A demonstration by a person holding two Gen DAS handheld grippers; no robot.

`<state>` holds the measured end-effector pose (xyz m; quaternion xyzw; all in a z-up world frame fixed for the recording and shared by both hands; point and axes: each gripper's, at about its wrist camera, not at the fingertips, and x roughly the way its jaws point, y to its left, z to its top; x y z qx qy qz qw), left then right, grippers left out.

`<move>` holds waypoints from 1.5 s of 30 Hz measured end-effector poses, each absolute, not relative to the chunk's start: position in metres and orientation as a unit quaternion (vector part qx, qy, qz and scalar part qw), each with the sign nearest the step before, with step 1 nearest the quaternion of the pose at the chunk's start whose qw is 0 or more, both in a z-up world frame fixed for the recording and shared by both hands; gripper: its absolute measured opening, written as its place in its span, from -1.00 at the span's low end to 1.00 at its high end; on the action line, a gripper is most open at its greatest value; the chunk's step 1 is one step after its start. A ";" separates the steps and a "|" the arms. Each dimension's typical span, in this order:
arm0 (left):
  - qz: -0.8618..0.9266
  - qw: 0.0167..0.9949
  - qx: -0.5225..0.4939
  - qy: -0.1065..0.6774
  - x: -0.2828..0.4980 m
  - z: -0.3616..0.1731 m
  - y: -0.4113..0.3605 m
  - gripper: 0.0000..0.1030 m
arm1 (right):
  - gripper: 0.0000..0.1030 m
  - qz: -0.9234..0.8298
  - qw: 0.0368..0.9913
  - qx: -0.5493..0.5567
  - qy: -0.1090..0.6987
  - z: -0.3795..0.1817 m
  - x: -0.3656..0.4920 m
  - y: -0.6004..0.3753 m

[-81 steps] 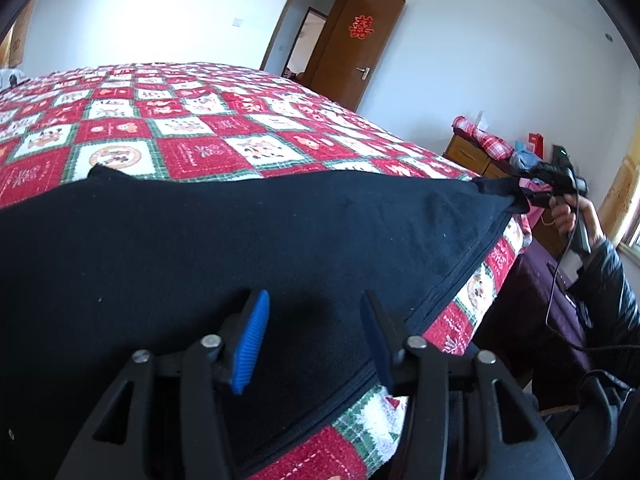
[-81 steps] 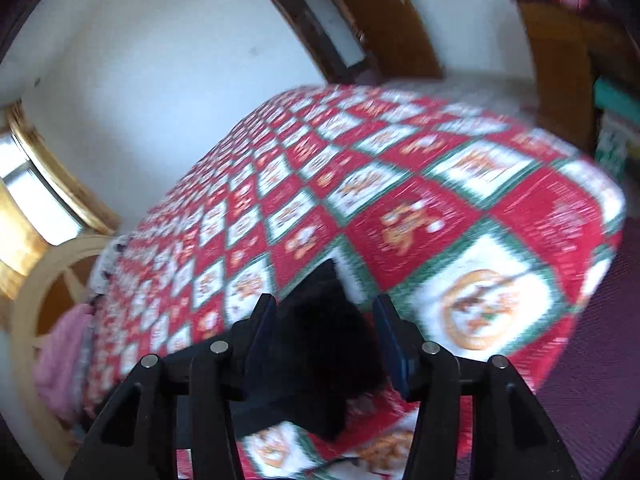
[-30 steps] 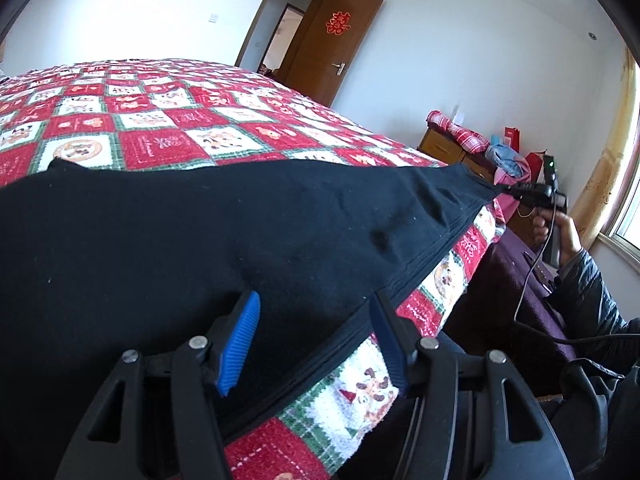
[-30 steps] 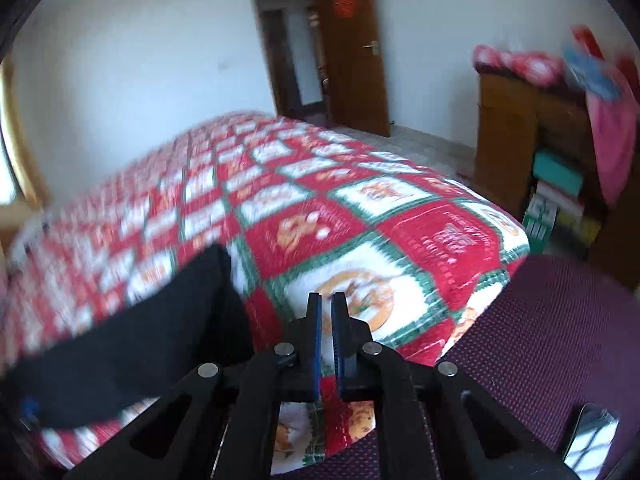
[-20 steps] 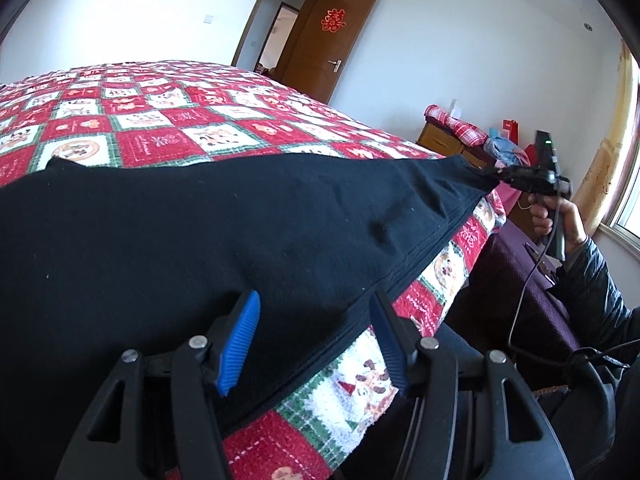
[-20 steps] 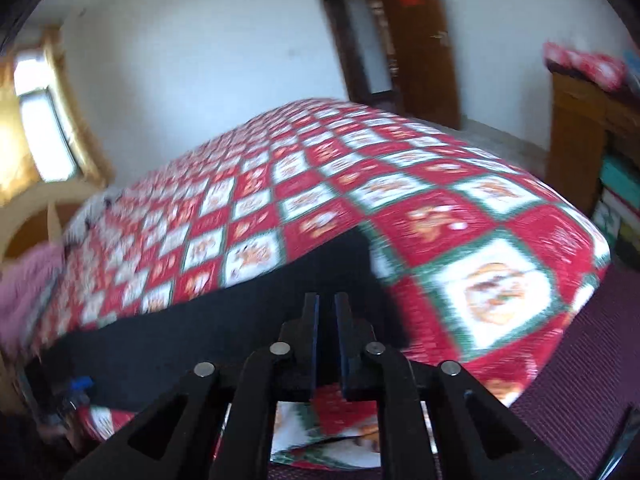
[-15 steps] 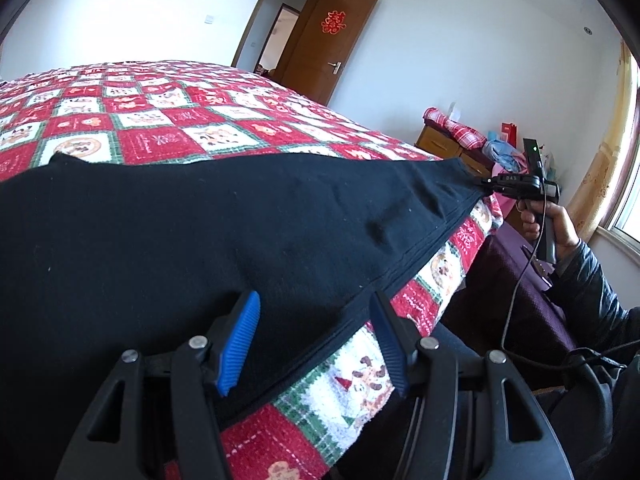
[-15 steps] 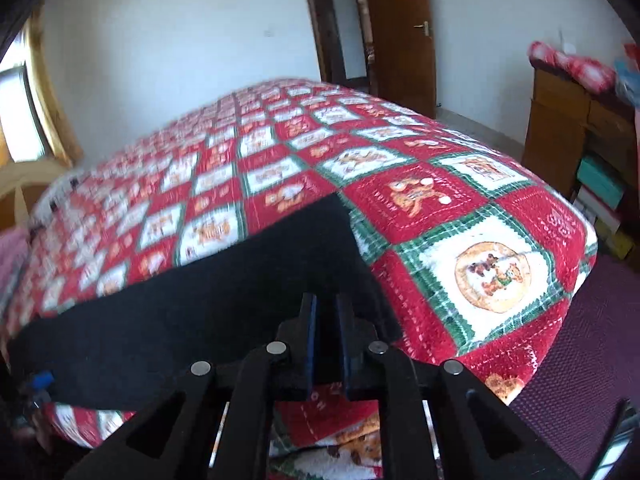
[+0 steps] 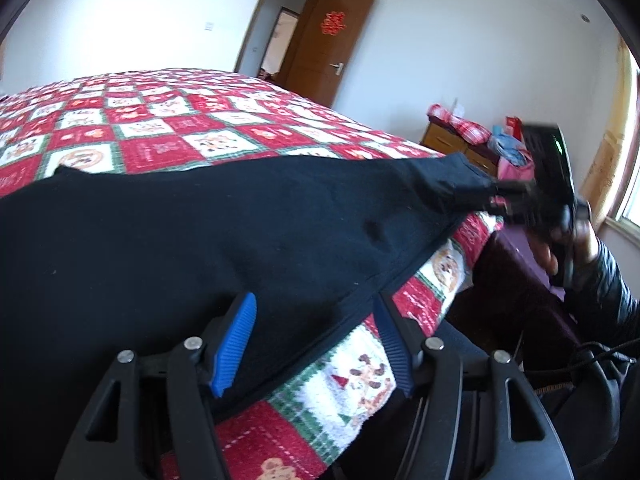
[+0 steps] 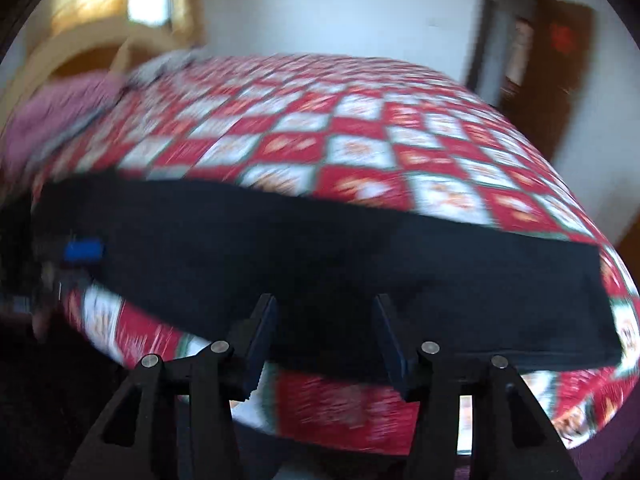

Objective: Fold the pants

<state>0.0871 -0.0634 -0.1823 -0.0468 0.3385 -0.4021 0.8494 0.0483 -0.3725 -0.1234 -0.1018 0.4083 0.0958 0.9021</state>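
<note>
Black pants [image 9: 208, 236] lie stretched along the near edge of a bed with a red, white and green patchwork quilt [image 9: 160, 132]. My left gripper [image 9: 316, 340] is open, its blue pads either side of the pants' near hem. In the left wrist view my right gripper [image 9: 500, 200] sits at the far end of the pants, blurred. In the right wrist view the right gripper [image 10: 324, 336] is open over the pants [image 10: 320, 256], and the left gripper's blue pad [image 10: 82, 250] shows at the far left end.
A brown door [image 9: 332, 48] stands open behind the bed. A wooden cabinet [image 9: 448, 140] with red and pink cloth stands at the right. A dark purple cloth surface [image 9: 520, 256] lies beside the bed. Pink bedding [image 10: 60, 108] lies by the headboard. The right wrist view is motion-blurred.
My right gripper was shut on the far end of the pants and has opened. It has swung round and now looks along the pants. The left gripper stays open in place.
</note>
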 end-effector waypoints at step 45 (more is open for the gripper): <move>-0.325 0.876 0.020 0.355 0.074 -0.176 -0.076 0.24 | 0.00 0.145 0.889 -0.134 0.413 -0.146 0.044 -0.317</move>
